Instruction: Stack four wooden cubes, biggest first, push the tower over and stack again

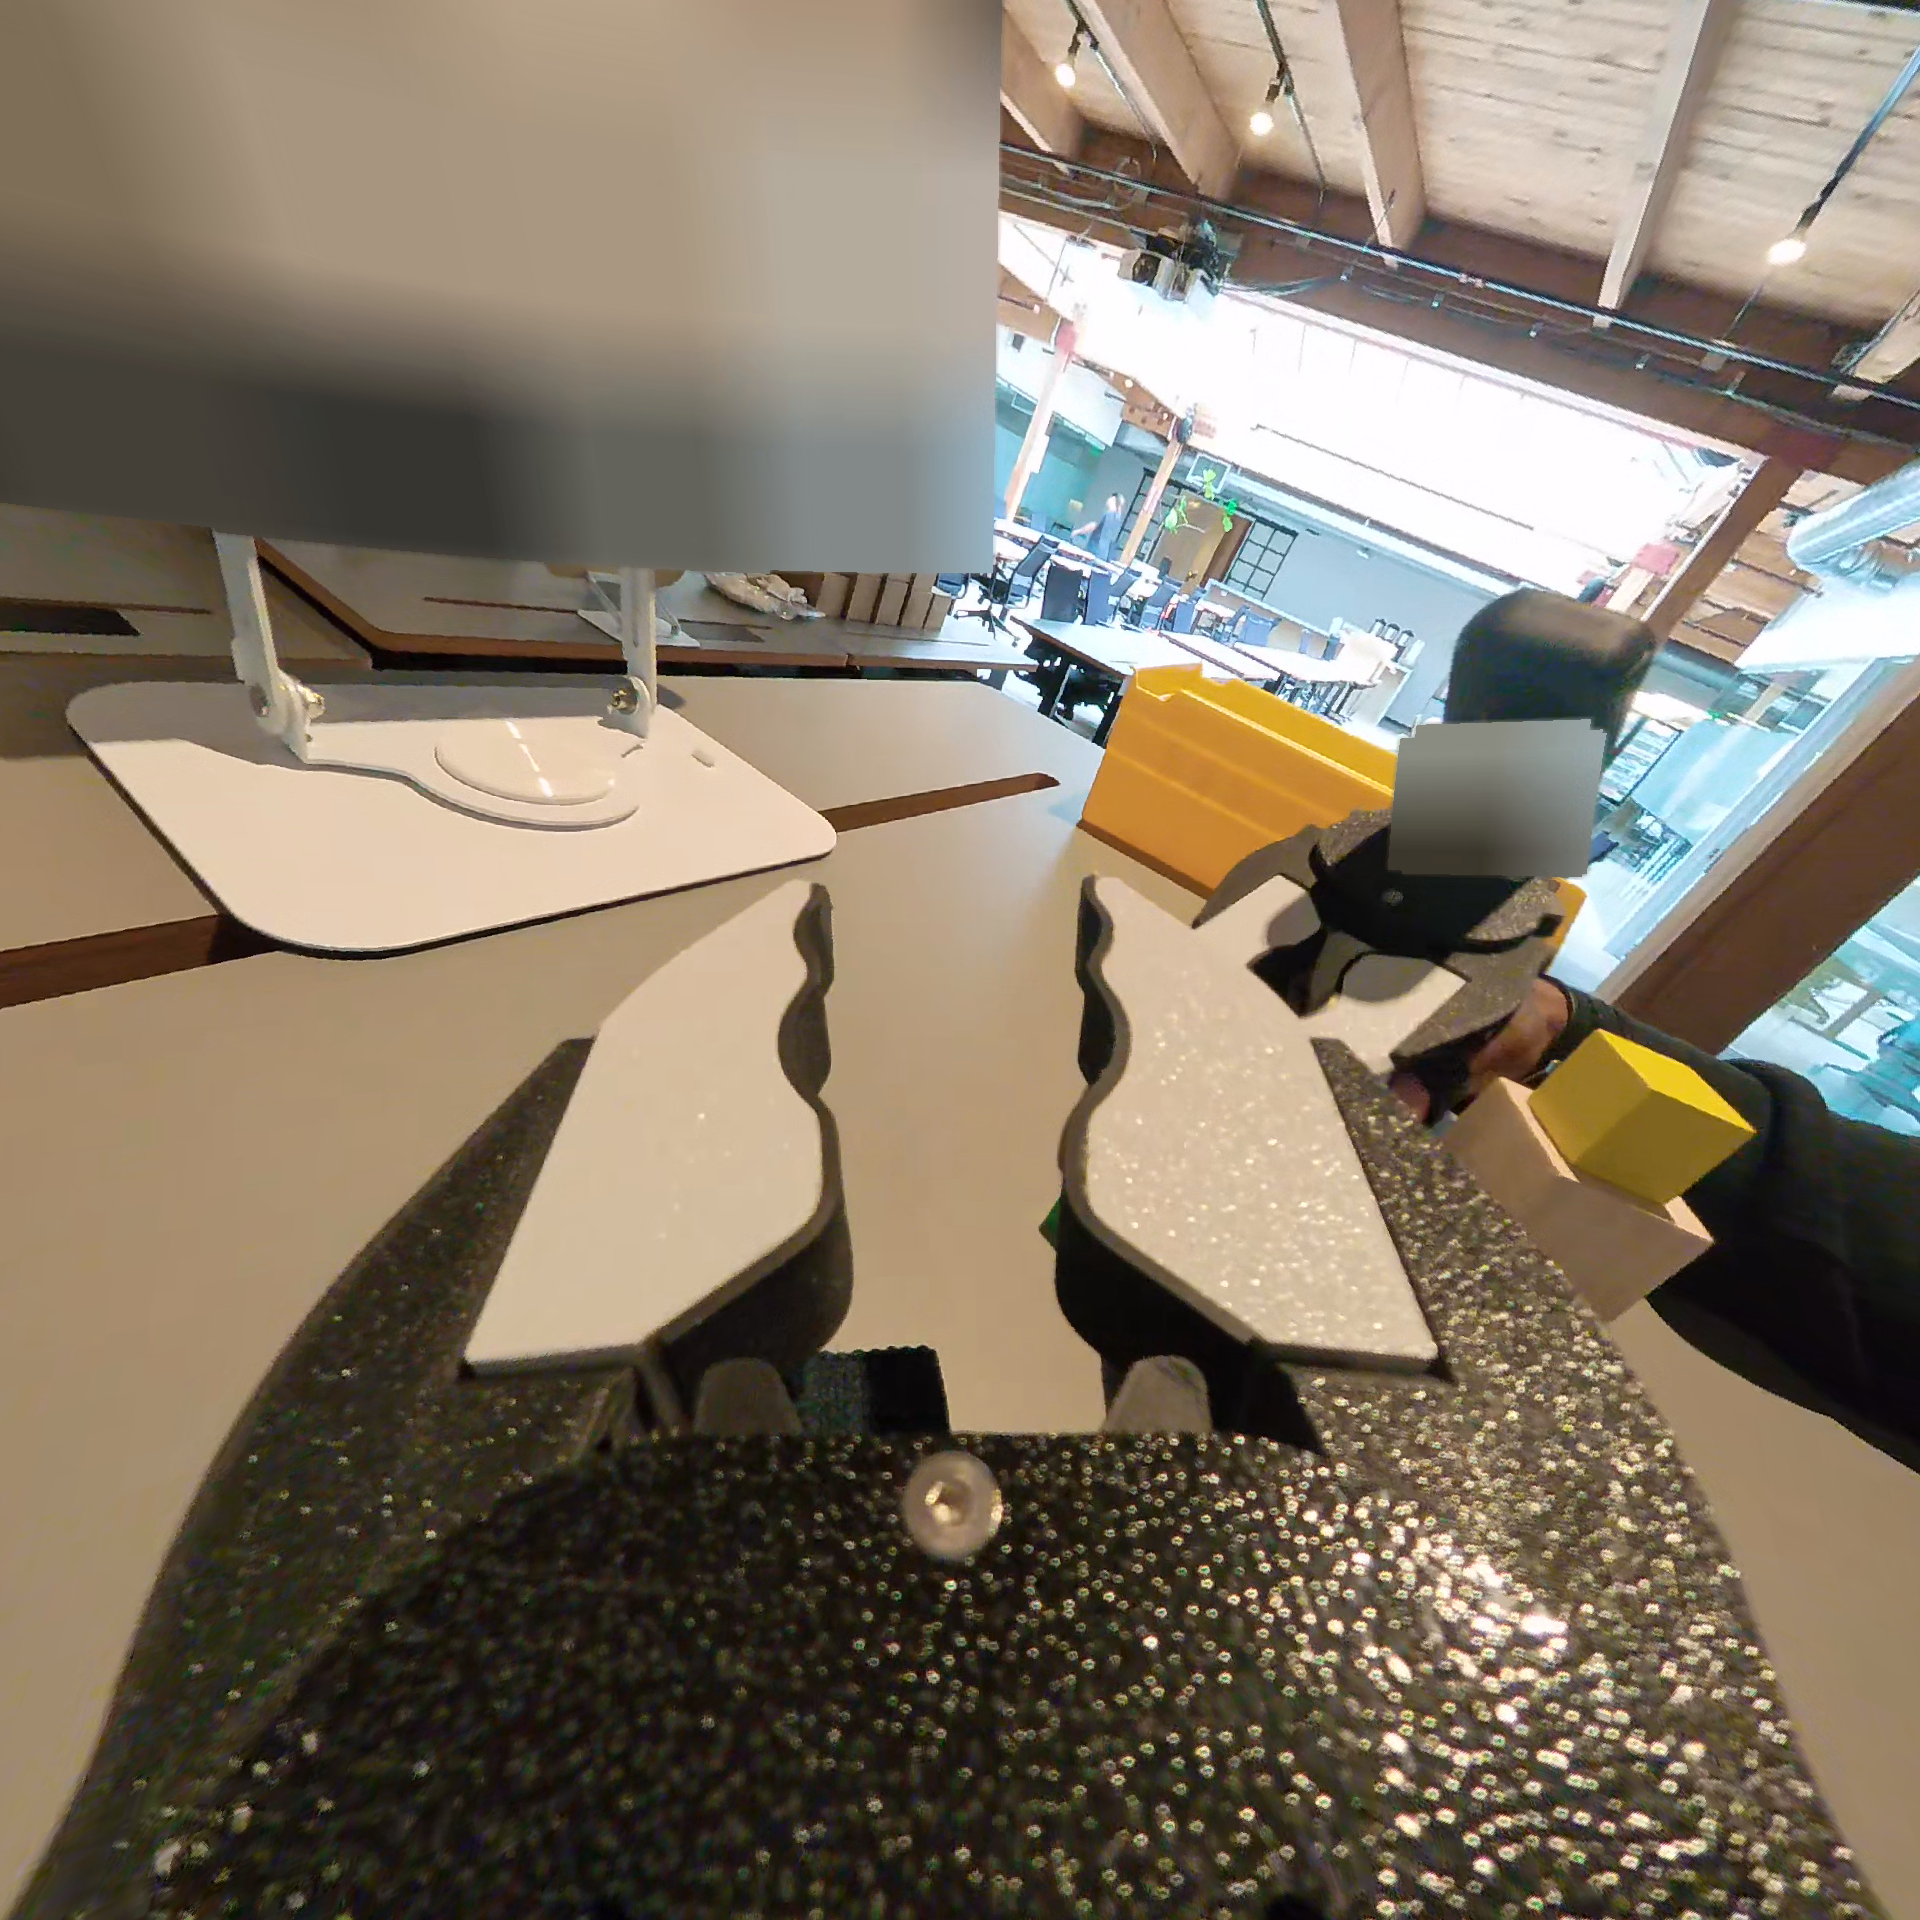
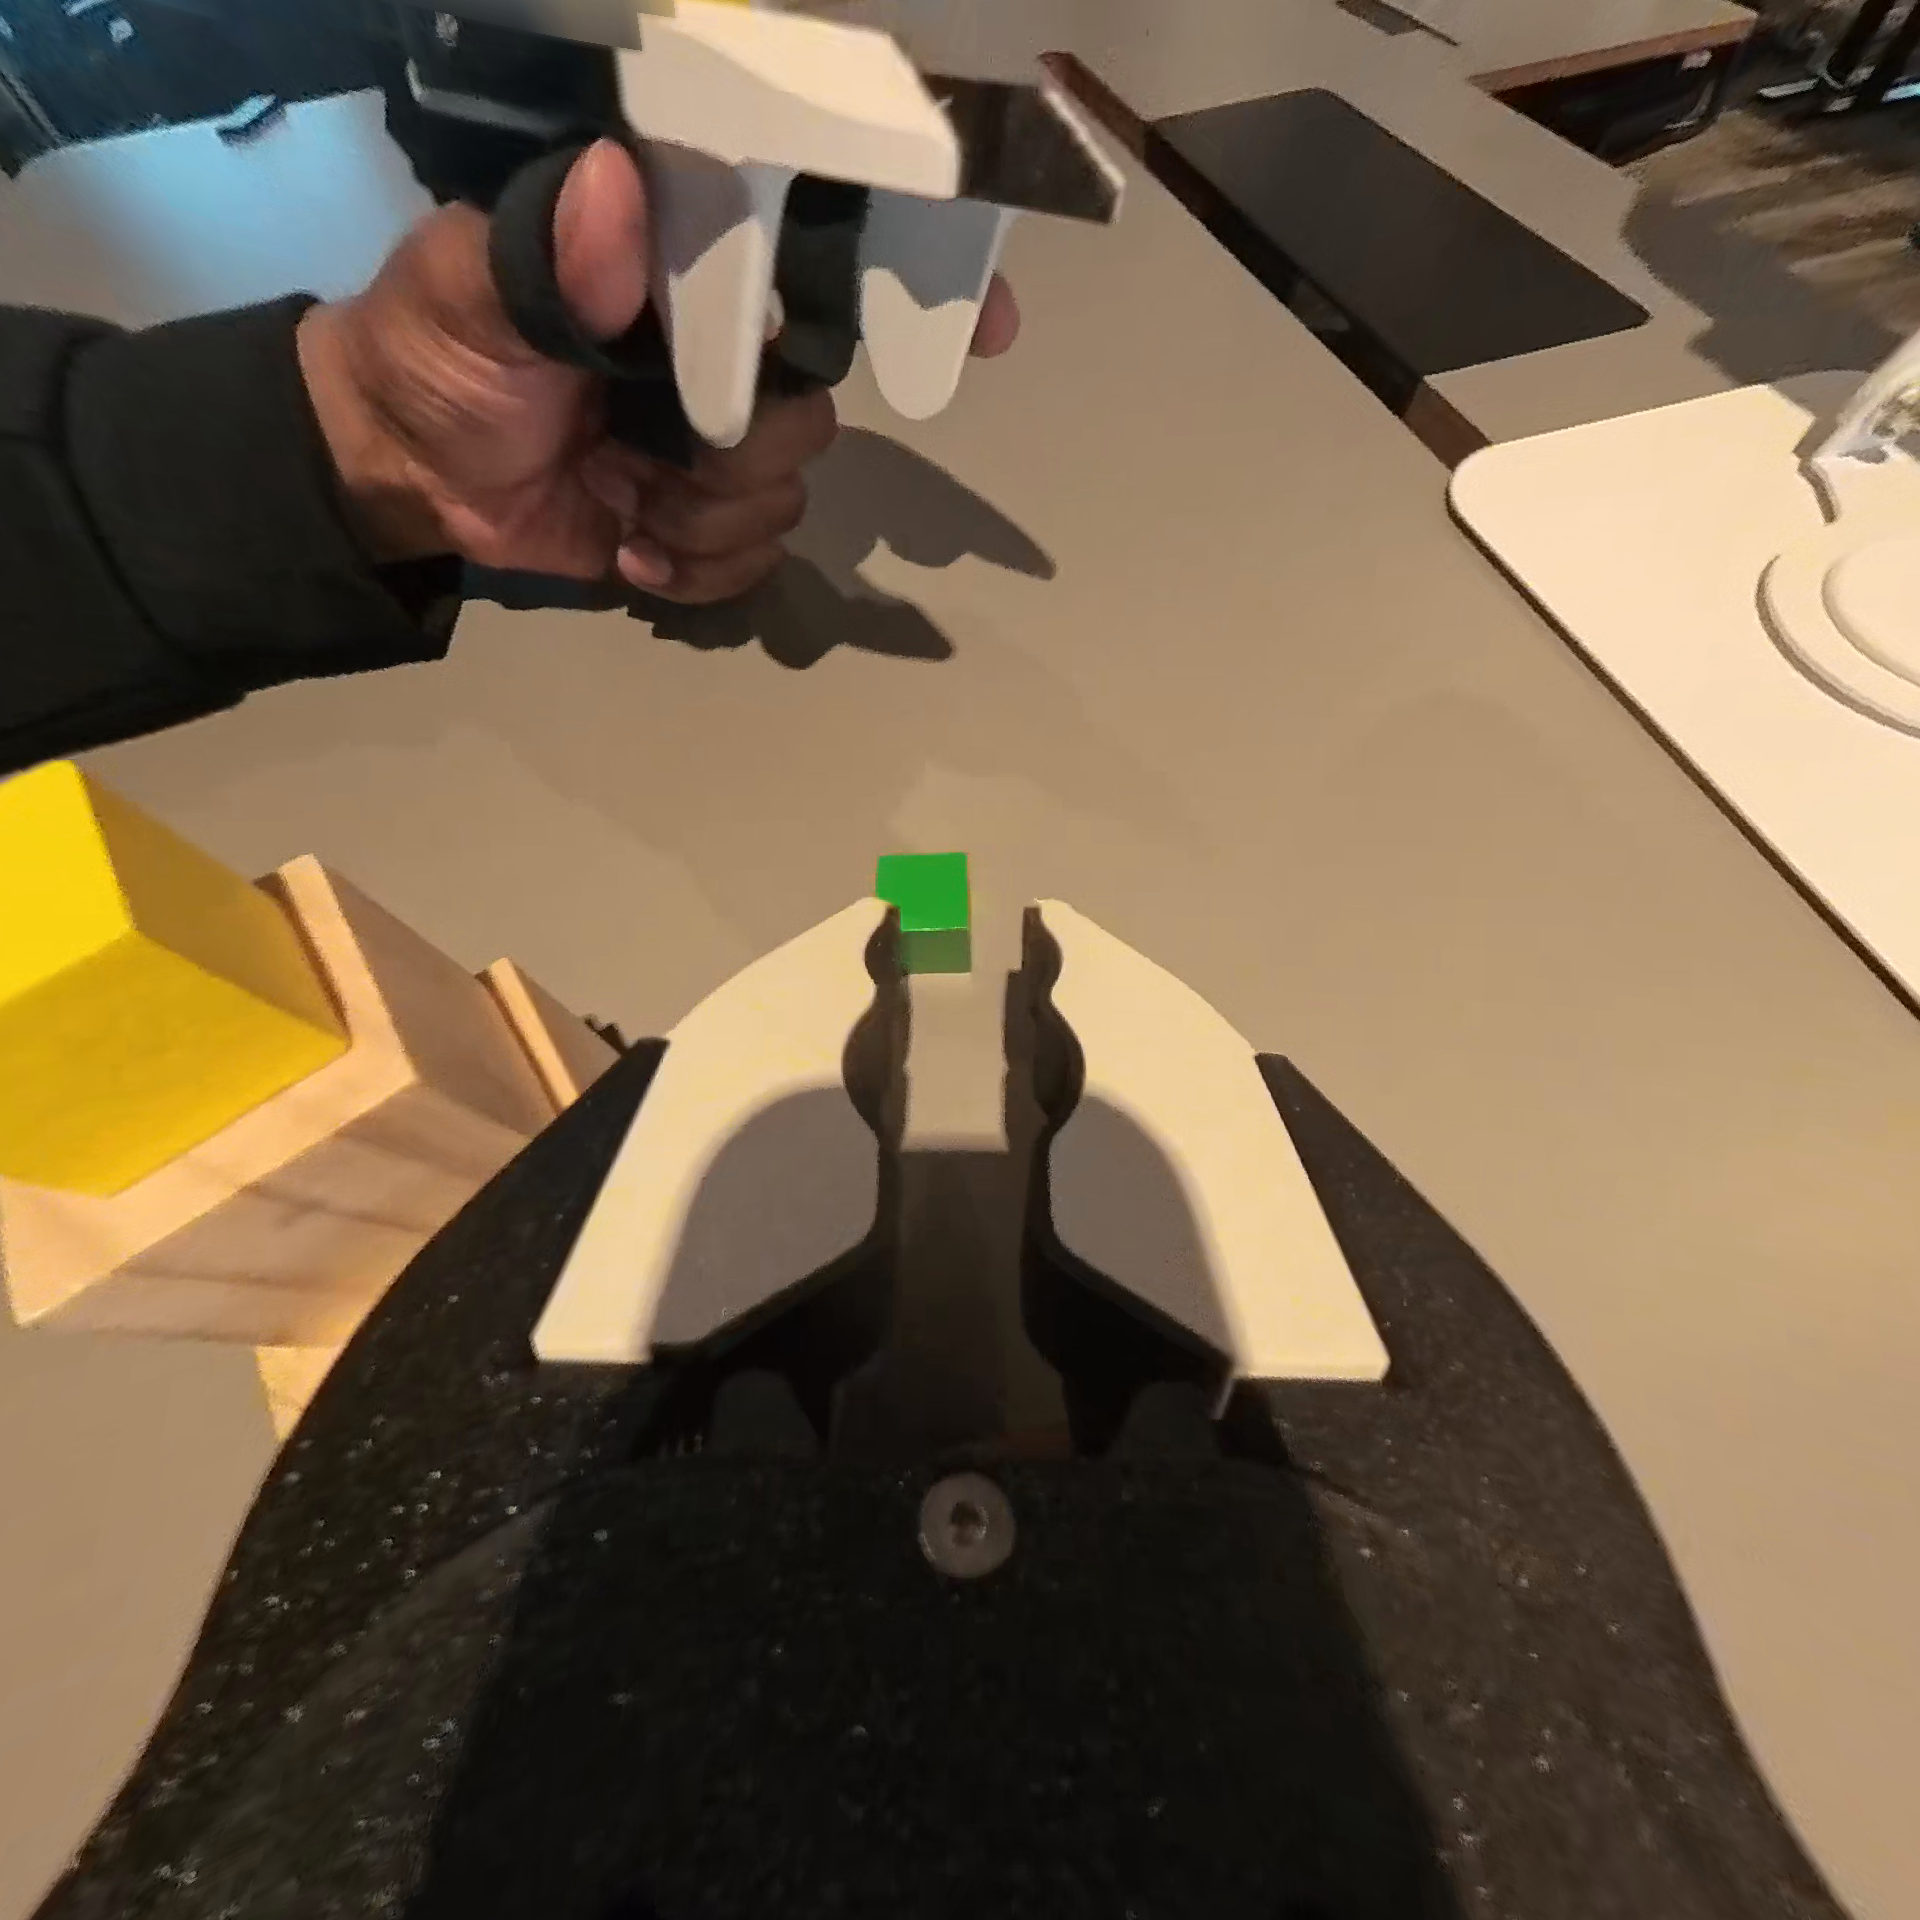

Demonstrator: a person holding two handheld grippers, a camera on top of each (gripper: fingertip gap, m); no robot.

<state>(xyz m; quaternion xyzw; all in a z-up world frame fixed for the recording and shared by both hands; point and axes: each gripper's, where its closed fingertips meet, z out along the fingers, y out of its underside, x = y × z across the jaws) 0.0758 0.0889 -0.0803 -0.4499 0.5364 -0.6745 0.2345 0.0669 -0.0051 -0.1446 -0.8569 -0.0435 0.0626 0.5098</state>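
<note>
Green cube point(image 2: 928, 914): smallest piece in view; it lies on the grey table point(image 2: 1195, 727) just ahead of your right gripper point(image 2: 956, 914), between its fingertips, nearer the left-hand tip. Whether that tip touches it cannot be told.
Right gripper: your jaws stand parted around the green cube, with table showing in the gap on the right-hand side; nothing is pinched.
Yellow cube point(image 2: 135, 997): to the left of your right gripper, sitting on top of the plain wooden cube point(image 2: 343, 1174).
Plain wooden cube: larger than the yellow one, resting on the table close beside your right gripper's left side; a further wooden edge shows low behind it, too little to identify.
Left gripper point(image 1: 951, 914): your jaws are spread wide and empty, raised over bare table; the right wrist view shows it held up in your hand point(image 2: 499, 416) beyond the green cube.
White stand base point(image 1: 416, 831): ahead and left of your left gripper, on the table.
Yellow bin point(image 1: 1226, 769): ahead and right of your left gripper, at the table's far edge.
</note>
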